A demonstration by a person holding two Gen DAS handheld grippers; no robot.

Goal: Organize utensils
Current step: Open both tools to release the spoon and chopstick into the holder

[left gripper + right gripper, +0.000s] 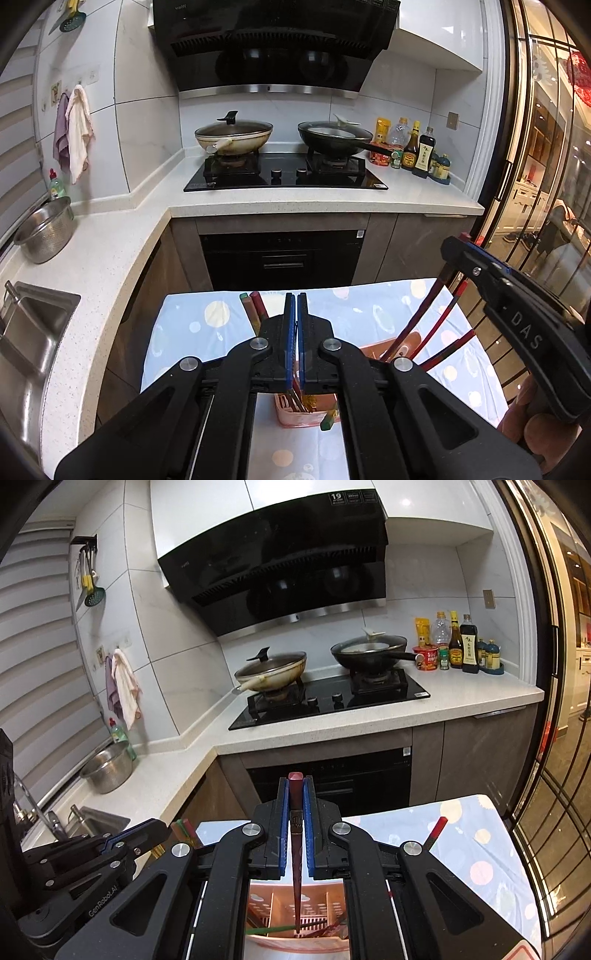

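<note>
Right gripper (295, 797): fingers closed on one dark red chopstick (295, 834), held upright between the blue pads, top end above the fingertips, lower end inside a compartment of the pink utensil holder (280, 904) directly below; a green chopstick (273, 929) lies across the holder's floor near that tip. Left gripper (296, 314): blue pads nearly together with a thin gap; chopsticks (255, 314) stand just behind its left finger and more show below between the arms in the holder, but whether the fingers clamp any of them cannot be told. The same holder (306, 417) sits under the left gripper on a small table with a pale blue, spotted cloth (192, 332). Further red chopsticks (436, 325) lean out of the holder's right side toward the right gripper, which appears at the right edge of the left view. One red-and-green chopstick (436, 830) sticks up beside the right gripper's right arm. Beyond the table: a dark built-in oven (280, 258) under a white speckled counter (295, 201). On the counter, a black hob (284, 173) with a cream lidded pan (232, 134) at left and a black lidded pan (334, 136) at right; sauce bottles (413, 147) at the right; a steel colander (46, 229) and a sink (29, 325) at the left. Farthest: a black extractor hood (273, 44) and cloths (74, 129) hanging on the tiled wall.
</note>
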